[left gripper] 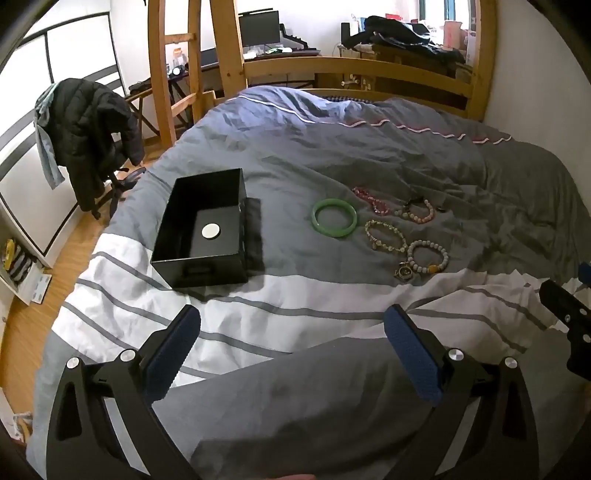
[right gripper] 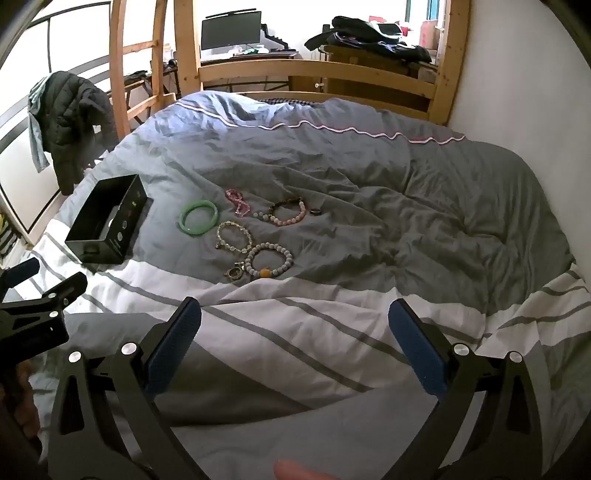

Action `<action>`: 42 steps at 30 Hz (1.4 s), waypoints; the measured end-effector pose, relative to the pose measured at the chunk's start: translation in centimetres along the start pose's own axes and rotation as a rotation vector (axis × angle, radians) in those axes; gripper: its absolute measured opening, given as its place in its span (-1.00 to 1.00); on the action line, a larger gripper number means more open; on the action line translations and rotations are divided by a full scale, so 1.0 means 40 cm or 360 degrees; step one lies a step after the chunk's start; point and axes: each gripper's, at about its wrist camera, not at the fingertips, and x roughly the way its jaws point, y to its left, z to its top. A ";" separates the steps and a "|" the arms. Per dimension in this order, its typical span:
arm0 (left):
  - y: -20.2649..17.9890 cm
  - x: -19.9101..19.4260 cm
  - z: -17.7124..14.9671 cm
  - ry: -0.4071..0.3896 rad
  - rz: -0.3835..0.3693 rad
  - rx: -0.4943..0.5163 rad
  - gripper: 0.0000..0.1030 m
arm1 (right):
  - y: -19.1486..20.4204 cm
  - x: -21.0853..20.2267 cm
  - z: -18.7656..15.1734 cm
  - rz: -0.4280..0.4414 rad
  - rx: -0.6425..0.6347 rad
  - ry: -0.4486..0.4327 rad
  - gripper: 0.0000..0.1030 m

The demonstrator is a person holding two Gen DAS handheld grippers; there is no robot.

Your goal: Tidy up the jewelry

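Note:
An open black box [left gripper: 205, 229] [right gripper: 107, 225] sits on the bed with a white disc [left gripper: 211, 231] inside. To its right lie a green bangle [left gripper: 335, 218] [right gripper: 198, 217], a pink bead bracelet [left gripper: 371, 200] [right gripper: 238, 202], a pink-grey bead bracelet [left gripper: 419, 211] [right gripper: 290, 212], a pale charm bracelet [left gripper: 385, 236] [right gripper: 233, 237], a grey bead bracelet with an amber bead [left gripper: 427, 257] [right gripper: 269, 261] and a small ring [right gripper: 315, 211]. My left gripper [left gripper: 291, 325] and right gripper [right gripper: 293, 317] are both open and empty, held above the striped duvet short of the jewelry.
The grey and white striped duvet [left gripper: 295, 306] covers the bed, with a wooden bed frame [left gripper: 354, 70] behind. A chair with a black jacket [left gripper: 88, 129] stands on the left. The wall [right gripper: 517, 74] runs along the right. A desk with a monitor [left gripper: 258, 27] is at the back.

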 end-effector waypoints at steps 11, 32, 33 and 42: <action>-0.014 -0.001 0.003 -0.0009 -0.0002 0.0030 0.91 | 0.002 0.001 -0.004 0.0003 -0.0004 0.0003 0.95; -0.003 -0.003 0.003 0.0001 -0.0037 -0.0003 0.91 | 0.013 0.008 -0.002 0.0000 -0.0005 0.0023 0.95; -0.003 -0.004 0.003 -0.0001 -0.0035 -0.0003 0.91 | 0.012 0.007 -0.002 0.0000 -0.0003 0.0022 0.95; -0.006 -0.006 0.001 -0.0003 -0.0024 0.0016 0.91 | 0.015 0.011 -0.007 0.0015 0.0004 0.0033 0.95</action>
